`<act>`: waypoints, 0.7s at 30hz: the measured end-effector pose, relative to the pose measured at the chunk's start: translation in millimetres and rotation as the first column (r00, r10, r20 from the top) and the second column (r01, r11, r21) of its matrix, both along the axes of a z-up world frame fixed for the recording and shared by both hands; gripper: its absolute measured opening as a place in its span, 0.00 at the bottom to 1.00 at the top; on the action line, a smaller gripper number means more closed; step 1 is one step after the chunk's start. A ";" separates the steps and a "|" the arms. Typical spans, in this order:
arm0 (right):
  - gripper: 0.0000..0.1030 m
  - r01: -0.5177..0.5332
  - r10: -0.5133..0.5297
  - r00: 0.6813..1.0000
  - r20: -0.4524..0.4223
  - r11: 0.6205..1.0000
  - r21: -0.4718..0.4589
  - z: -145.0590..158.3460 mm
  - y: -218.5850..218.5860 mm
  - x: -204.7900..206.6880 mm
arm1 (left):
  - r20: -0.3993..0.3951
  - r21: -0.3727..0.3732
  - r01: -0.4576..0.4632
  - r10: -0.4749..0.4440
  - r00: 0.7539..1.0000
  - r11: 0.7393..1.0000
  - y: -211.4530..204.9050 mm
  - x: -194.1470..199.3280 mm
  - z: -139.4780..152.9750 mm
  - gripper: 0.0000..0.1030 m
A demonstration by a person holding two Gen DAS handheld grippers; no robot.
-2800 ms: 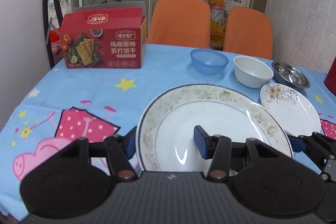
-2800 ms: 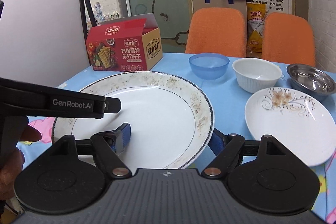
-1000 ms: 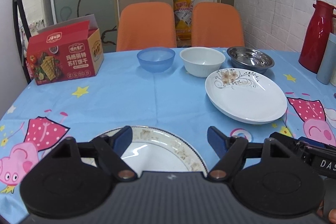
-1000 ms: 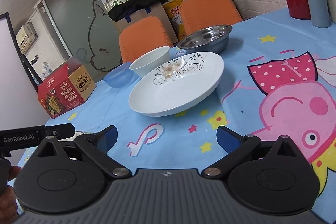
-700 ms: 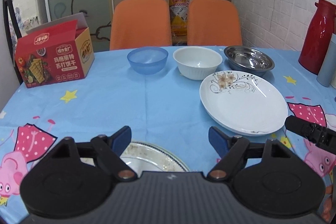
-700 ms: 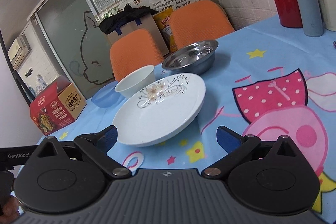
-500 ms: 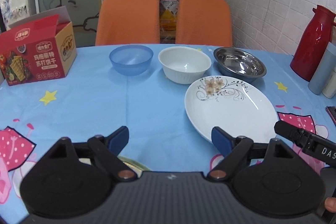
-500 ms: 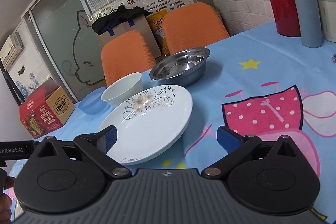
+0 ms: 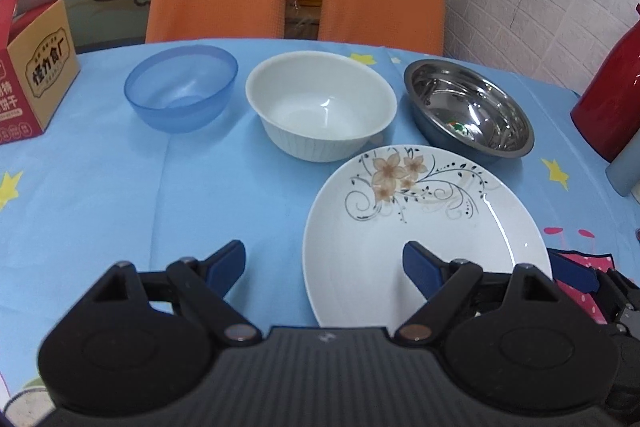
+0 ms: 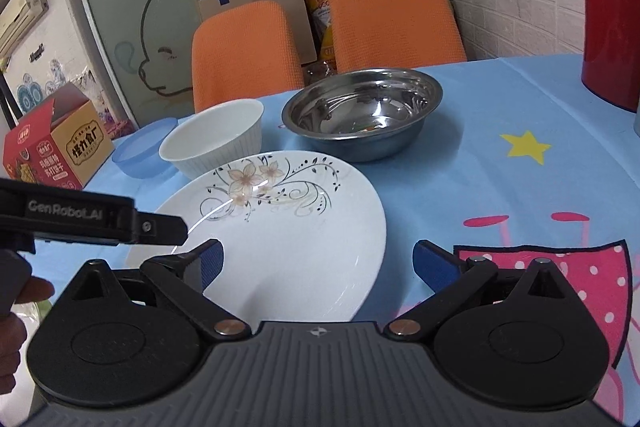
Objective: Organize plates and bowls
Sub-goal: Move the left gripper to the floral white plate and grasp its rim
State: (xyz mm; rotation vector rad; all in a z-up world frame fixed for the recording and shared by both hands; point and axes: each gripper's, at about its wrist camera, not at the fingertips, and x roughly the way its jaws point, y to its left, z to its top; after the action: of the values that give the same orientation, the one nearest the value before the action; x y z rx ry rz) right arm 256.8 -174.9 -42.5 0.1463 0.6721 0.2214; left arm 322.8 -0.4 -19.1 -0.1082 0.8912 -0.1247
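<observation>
Both tools are open wide and hold nothing: the left tool (image 9: 324,265) and the right tool (image 10: 318,265). Compared with the views of a few seconds ago, both have released the large speckled-rim plate — it was between the fingers of each tool then and is now out of both views — and have moved right and forward across the bench (image 9: 100,195) to the flowered plate (image 9: 420,227). Judged from this, the first plate is set down and the flowered plate is the next item to be gripped, probably for stacking. In the left wrist view the near-left rim of the flowered plate lies between the two fingers, with the right finger over the plate's white well and the left finger over bare blue cloth. In the right wrist view the plate's near-right rim lies between the fingers — the left finger over the plate, the right finger over the pink print just beside it. Neither tool can be confirmed as touching the plate. Beyond the plate, from left to right, stand the blue bowl (image 9: 182,87), the white bowl (image 9: 320,105) and the steel bowl (image 9: 468,109); the white and steel bowls are just beside the plate's far rim.
</observation>
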 end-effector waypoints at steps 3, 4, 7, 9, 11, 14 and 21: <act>1.00 -0.020 0.020 1.000 -0.013 1.000 0.002 -5.7 3.0 0.6 | -0.019 0.009 0.009 -0.009 1.000 1.000 -4.0 4.8 -7.2 0.82; 1.00 -0.022 0.022 1.000 -0.013 1.000 -0.006 -6.2 3.9 0.7 | -0.021 0.011 0.011 -0.011 1.000 1.000 -4.6 5.8 -9.2 0.82; 1.00 -0.036 0.036 0.999 -0.008 0.999 -0.031 -7.2 5.9 2.2 | -0.026 0.018 0.013 -0.012 1.000 1.000 -5.7 7.3 -14.3 0.82; 1.00 -0.051 0.051 0.999 0.000 0.997 -0.052 -8.4 7.2 2.2 | -0.018 0.028 0.010 -0.009 1.000 1.000 -4.9 7.1 -15.0 0.82; 1.00 -0.052 0.053 0.999 0.010 0.997 -0.055 -9.1 7.3 1.0 | -0.014 0.034 0.014 -0.013 1.000 0.999 -4.9 6.4 -15.0 0.82; 1.00 -0.056 0.057 0.998 0.003 0.995 -0.082 -8.6 10.8 2.3 | -0.003 0.055 0.021 -0.021 1.000 0.998 -8.2 5.2 -16.3 0.82; 1.00 -0.050 0.050 0.999 -0.008 0.998 -0.041 -6.6 12.5 3.1 | 0.006 0.058 0.030 -0.030 1.000 0.998 -9.5 2.5 -16.2 0.82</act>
State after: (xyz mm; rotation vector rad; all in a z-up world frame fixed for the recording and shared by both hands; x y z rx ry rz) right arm 259.8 -162.4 -49.1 0.0908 0.6868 0.2549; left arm 325.4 -9.9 -35.4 -0.0401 0.8887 -0.1267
